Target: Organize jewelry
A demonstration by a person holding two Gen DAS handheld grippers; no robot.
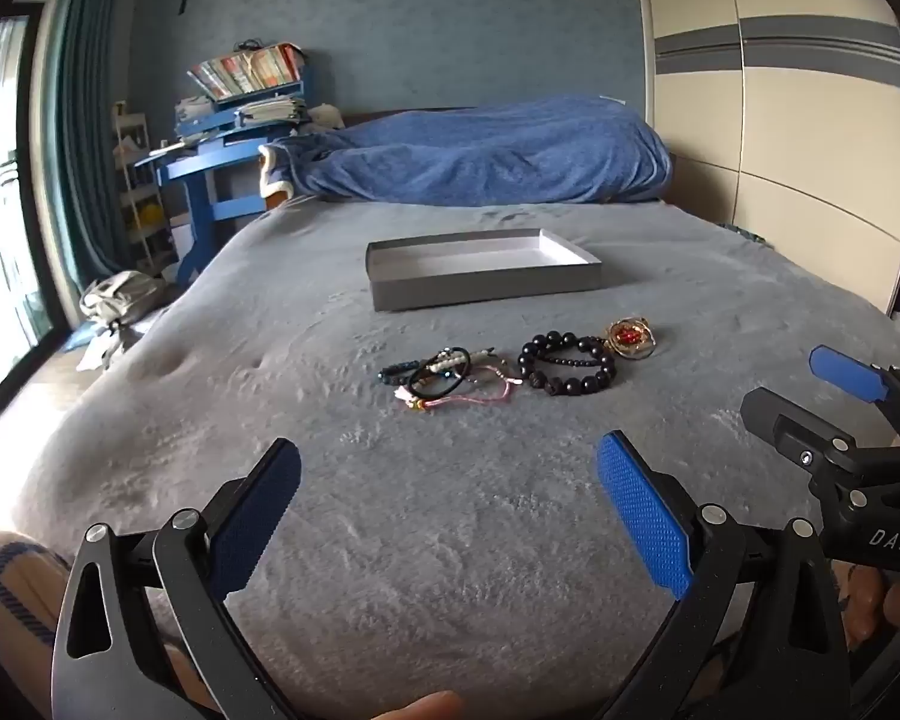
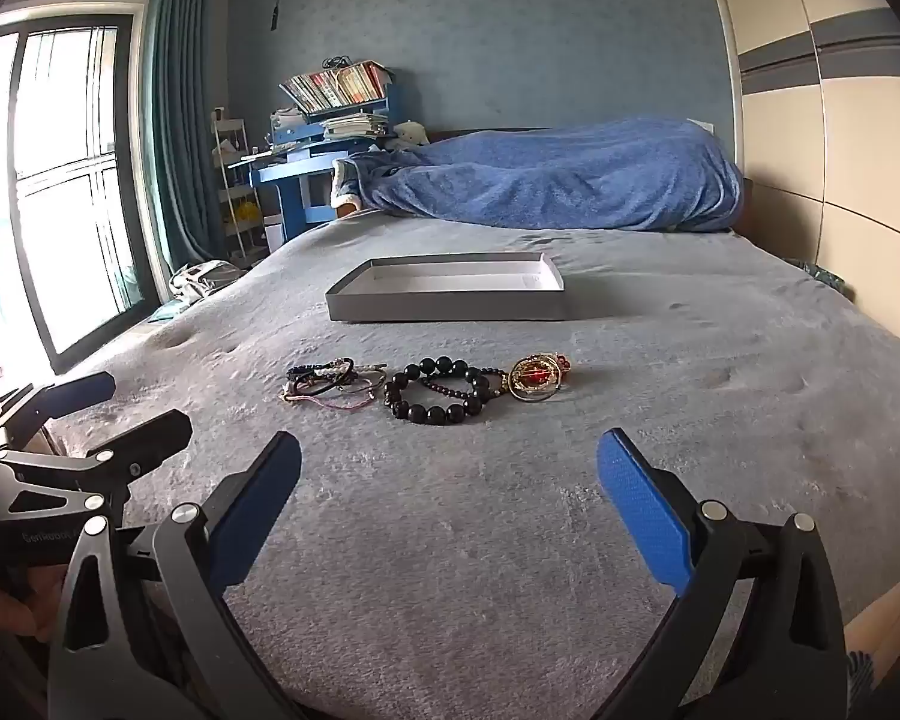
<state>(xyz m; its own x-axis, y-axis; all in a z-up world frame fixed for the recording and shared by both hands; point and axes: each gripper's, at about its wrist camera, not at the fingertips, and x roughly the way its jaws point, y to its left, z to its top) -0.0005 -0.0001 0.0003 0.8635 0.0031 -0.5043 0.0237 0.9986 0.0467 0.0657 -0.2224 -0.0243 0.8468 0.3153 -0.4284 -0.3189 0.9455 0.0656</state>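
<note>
On the grey bed cover lies a row of jewelry: a tangle of thin cord bracelets (image 1: 450,377) (image 2: 336,383), a black bead bracelet (image 1: 567,362) (image 2: 444,390) and a gold piece with a red stone (image 1: 629,338) (image 2: 537,379). Behind them stands a shallow grey box (image 1: 480,285) (image 2: 447,303), open on top with nothing in it. My left gripper (image 1: 449,510) is open and empty, well short of the jewelry. My right gripper (image 2: 449,504) is open and empty too, also short of it. The right gripper shows in the left wrist view (image 1: 810,402).
A rumpled blue blanket (image 1: 480,156) lies at the head of the bed. A blue desk (image 1: 210,180) piled with books stands at the back left by the window. A beige wardrobe (image 1: 780,120) runs along the right side. A bag (image 1: 120,297) lies on the floor at left.
</note>
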